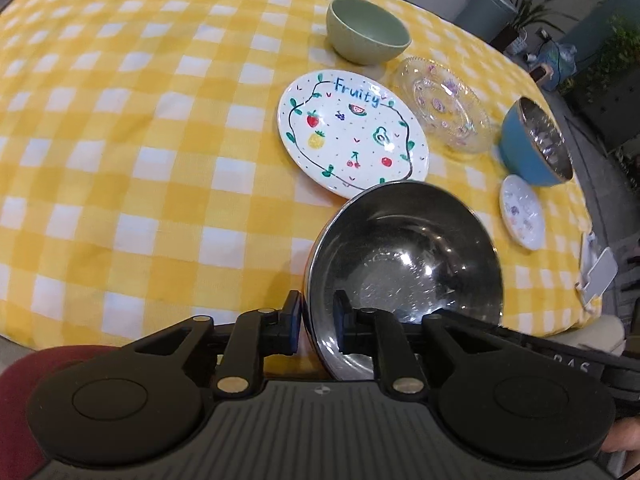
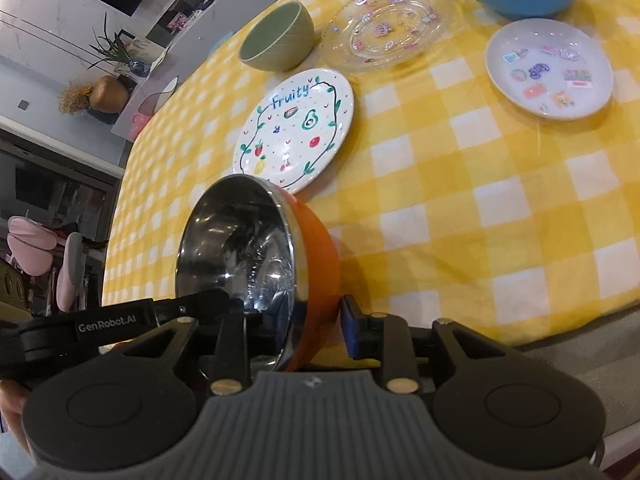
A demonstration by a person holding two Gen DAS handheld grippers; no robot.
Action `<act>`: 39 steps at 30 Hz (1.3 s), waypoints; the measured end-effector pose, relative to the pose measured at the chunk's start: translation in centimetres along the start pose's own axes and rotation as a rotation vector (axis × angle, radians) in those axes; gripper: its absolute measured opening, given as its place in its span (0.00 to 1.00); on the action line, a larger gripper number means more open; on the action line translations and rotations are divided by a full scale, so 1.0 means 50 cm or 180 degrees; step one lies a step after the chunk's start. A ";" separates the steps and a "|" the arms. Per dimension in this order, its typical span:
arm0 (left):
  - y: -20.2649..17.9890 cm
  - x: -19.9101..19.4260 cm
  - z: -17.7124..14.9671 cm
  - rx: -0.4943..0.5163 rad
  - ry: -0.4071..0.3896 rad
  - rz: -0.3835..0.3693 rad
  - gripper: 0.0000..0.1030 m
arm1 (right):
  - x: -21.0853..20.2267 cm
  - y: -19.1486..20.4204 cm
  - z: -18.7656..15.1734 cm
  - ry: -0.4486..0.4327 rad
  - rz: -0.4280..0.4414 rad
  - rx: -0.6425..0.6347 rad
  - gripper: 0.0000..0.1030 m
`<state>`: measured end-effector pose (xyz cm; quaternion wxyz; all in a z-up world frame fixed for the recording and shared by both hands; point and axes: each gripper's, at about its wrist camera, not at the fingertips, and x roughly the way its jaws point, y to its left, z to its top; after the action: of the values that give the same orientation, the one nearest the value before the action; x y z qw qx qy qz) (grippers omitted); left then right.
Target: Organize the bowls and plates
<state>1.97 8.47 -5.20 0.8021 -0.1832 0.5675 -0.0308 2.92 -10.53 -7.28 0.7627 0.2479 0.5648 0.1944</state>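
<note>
Little looks sorted: the left hand-held gripper (image 1: pixel 316 326) clamps the orange bowl's (image 2: pixel 316 248) rim at the tabletop's (image 1: pixel 120 160) near edge, the right hand-held gripper (image 2: pixel 296 330) straddles it slackly, and other dishes lie scattered.

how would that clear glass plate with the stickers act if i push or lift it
The clear glass plate is probably stiff and breakable, since light passes through it like real glass. Its flat, shallow shape suggests it would slide on the checked tablecloth rather than tip. The thin scalloped rim leaves little to pinch, so it may slip from the fingers.
</note>
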 end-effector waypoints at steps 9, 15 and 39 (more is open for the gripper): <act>0.008 -0.002 0.009 -0.0168 -0.0116 -0.0001 0.27 | -0.009 -0.007 0.012 -0.0110 -0.0081 -0.0054 0.43; 0.003 -0.019 0.010 -0.0107 -0.0365 0.0057 0.44 | -0.030 0.017 0.013 -0.0382 -0.0301 -0.0430 0.55; -0.071 -0.090 -0.019 0.0575 -0.1523 0.0346 0.71 | -0.055 0.018 0.021 -0.0666 -0.0357 -0.0664 0.97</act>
<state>0.08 6.06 -0.24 0.9271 -0.0821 0.3657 0.0060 3.10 -11.58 -4.39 0.8487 0.1542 0.4719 0.1822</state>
